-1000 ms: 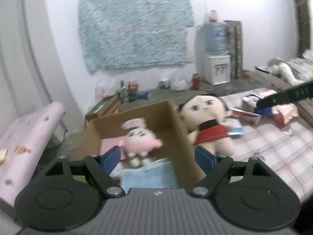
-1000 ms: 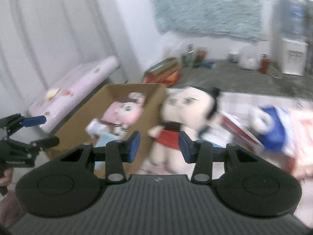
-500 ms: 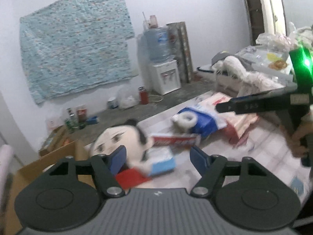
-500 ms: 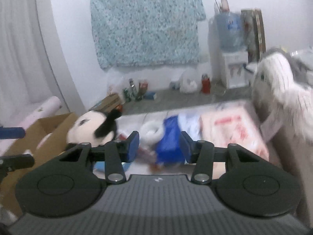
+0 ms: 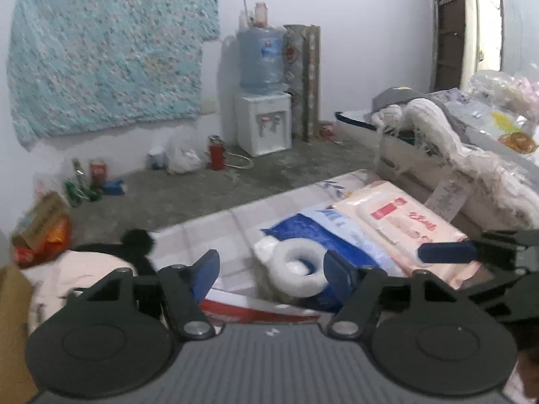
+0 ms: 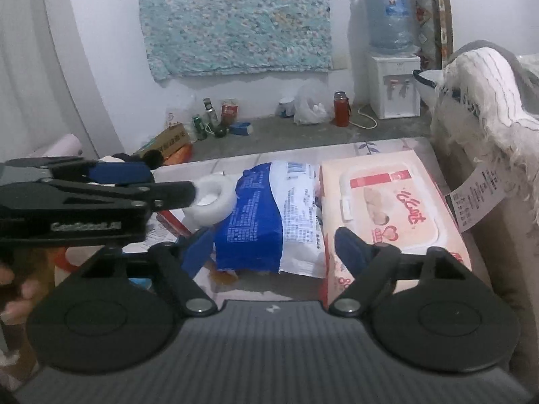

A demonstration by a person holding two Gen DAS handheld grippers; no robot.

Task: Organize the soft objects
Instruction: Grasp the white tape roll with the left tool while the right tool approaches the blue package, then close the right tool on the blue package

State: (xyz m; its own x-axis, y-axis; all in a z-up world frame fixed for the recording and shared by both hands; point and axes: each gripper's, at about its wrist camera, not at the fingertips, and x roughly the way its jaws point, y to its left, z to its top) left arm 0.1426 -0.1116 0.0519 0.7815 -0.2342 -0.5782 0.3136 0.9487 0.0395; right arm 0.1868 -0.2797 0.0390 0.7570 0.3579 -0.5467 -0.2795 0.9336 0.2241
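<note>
A blue and white soft pack (image 6: 273, 222) lies on the checked bed with a white roll (image 6: 212, 202) at its left end; both also show in the left wrist view, the pack (image 5: 320, 235) behind the roll (image 5: 296, 269). A pink wet-wipes pack (image 6: 387, 202) lies to its right. A black-haired plush doll (image 5: 84, 269) lies at the left. My left gripper (image 5: 271, 269) is open, just before the roll. My right gripper (image 6: 276, 245) is open, its fingers straddling the blue pack's near end.
A cardboard box edge (image 5: 10, 303) shows at far left. A white fluffy plush (image 6: 488, 84) lies over the raised ledge at the right. A water dispenser (image 5: 262, 101), bottles (image 5: 84, 181) and bags stand on the floor by the wall.
Both grippers swung right, away from the box and doll, and now face the blue pack, the roll and the wipes. Both stayed open.
</note>
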